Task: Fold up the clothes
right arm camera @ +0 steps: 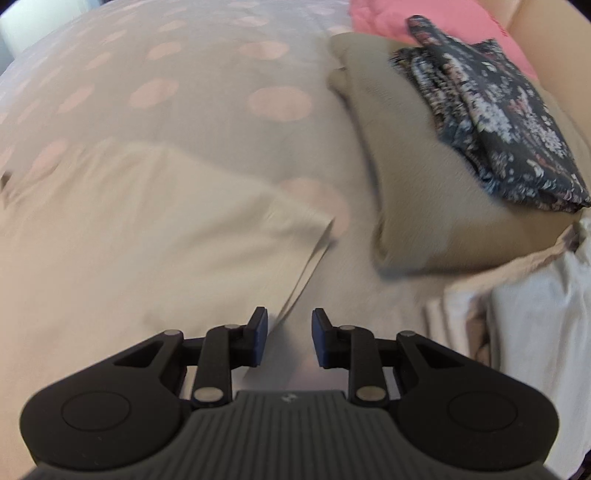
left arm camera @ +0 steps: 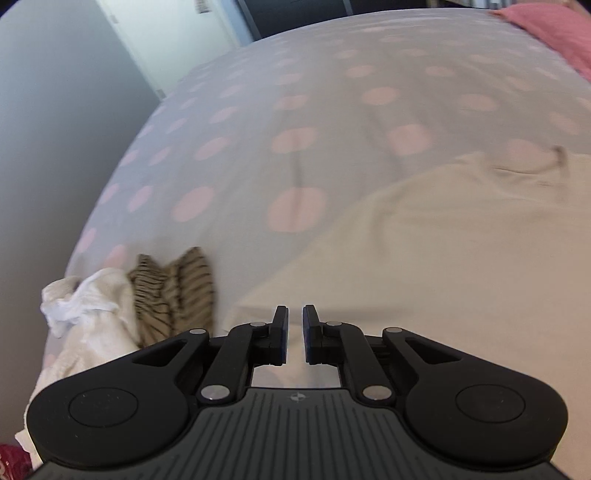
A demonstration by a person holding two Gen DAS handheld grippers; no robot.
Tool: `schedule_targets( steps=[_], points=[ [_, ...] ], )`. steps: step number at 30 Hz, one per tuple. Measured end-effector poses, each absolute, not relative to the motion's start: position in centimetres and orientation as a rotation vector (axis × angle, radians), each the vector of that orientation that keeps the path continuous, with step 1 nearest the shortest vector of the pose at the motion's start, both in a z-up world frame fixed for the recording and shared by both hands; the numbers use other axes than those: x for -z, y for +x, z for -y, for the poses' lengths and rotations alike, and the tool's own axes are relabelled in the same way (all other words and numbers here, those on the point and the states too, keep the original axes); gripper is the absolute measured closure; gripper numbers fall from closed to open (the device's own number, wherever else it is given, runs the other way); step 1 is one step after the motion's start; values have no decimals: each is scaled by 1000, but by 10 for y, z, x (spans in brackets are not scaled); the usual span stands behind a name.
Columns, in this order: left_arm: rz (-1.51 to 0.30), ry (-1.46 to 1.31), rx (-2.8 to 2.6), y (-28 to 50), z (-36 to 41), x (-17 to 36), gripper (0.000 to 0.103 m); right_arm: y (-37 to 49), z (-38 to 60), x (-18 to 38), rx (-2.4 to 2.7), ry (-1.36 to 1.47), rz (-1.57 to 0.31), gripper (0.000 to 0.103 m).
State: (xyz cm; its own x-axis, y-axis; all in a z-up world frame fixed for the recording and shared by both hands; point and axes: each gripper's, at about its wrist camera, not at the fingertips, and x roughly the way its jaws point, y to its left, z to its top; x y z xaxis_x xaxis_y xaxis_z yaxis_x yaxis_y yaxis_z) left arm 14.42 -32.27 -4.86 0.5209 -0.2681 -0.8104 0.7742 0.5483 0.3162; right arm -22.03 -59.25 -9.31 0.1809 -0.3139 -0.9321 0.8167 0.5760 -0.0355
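Observation:
A cream garment (left arm camera: 443,236) lies spread flat on the dotted bedspread (left arm camera: 295,110); its collar shows at the far right of the left wrist view. My left gripper (left arm camera: 295,325) hovers over its near left edge, jaws a narrow gap apart and empty. In the right wrist view the same cream garment (right arm camera: 129,229) fills the left, with a sleeve corner ending just ahead of the fingers. My right gripper (right arm camera: 289,328) is open and empty above that edge.
A striped brown cloth (left arm camera: 173,291) and white clothes (left arm camera: 92,314) lie at the bed's left edge. A folded beige garment (right arm camera: 424,177) with a dark floral one (right arm camera: 491,122) on top lies right, by a pink cloth (right arm camera: 443,22) and white fabric (right arm camera: 535,314).

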Motion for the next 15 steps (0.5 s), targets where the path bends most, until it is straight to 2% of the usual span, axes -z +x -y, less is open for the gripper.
schedule_targets(
  steps=[5, 15],
  points=[
    [-782, 776, 824, 85, 314, 38, 96, -264, 534, 94, 731, 579, -1149, 74],
    [-823, 899, 1004, -24, 285, 52, 95, -363, 428, 121, 573, 685, -1291, 74]
  ],
)
